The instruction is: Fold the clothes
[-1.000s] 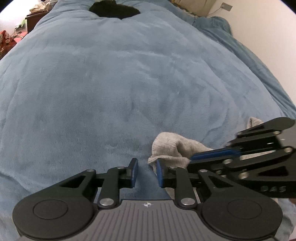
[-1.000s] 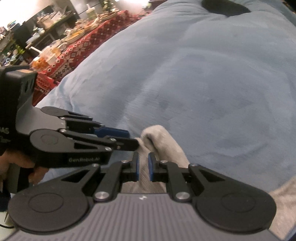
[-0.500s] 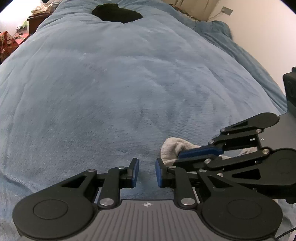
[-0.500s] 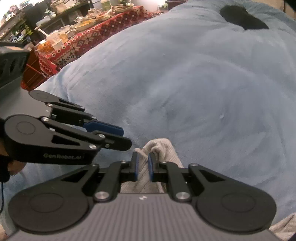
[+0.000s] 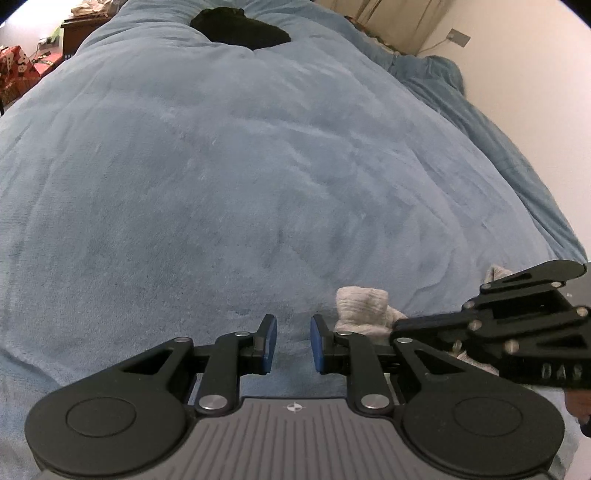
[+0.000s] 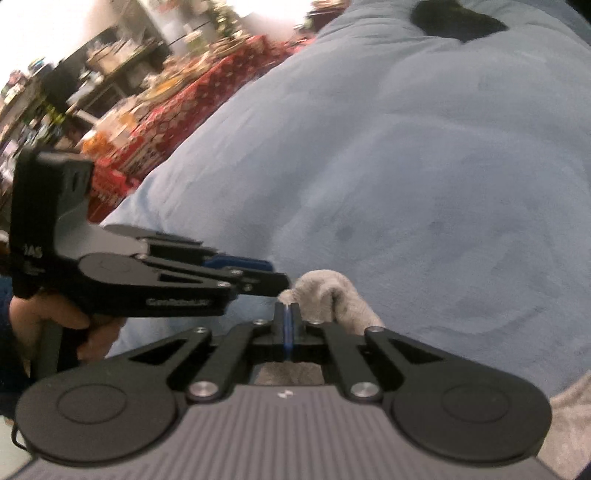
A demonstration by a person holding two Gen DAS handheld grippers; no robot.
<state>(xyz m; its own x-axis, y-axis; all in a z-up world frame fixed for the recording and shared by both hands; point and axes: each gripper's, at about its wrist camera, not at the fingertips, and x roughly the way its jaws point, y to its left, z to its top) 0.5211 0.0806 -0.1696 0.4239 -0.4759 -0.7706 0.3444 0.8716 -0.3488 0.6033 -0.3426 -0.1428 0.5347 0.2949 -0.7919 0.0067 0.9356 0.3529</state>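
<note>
A grey knit garment (image 5: 360, 306) lies bunched near the front of a blue fleece blanket (image 5: 258, 166). My left gripper (image 5: 293, 325) hovers just left of it, open, with only blanket showing between its blue pads. My right gripper (image 5: 397, 326) comes in from the right with its tip against the cloth. In the right wrist view its pads (image 6: 286, 306) are pressed together with a nub of the grey garment (image 6: 332, 295) at their tips, and more cloth runs under the gripper. The left gripper (image 6: 269, 275) sits close on the left, held by a hand (image 6: 48, 321).
A black garment (image 5: 240, 26) lies at the far end of the blanket, also seen as the black garment (image 6: 454, 20). A cluttered table with a red patterned cloth (image 6: 184, 96) stands beyond the bed's left side. A pale wall (image 5: 535, 74) borders the right.
The right gripper's jaws have closed from a narrow gap to pads touching at the cloth's bunched edge. In the left wrist view it has drawn back to the right. The left gripper kept its gap.
</note>
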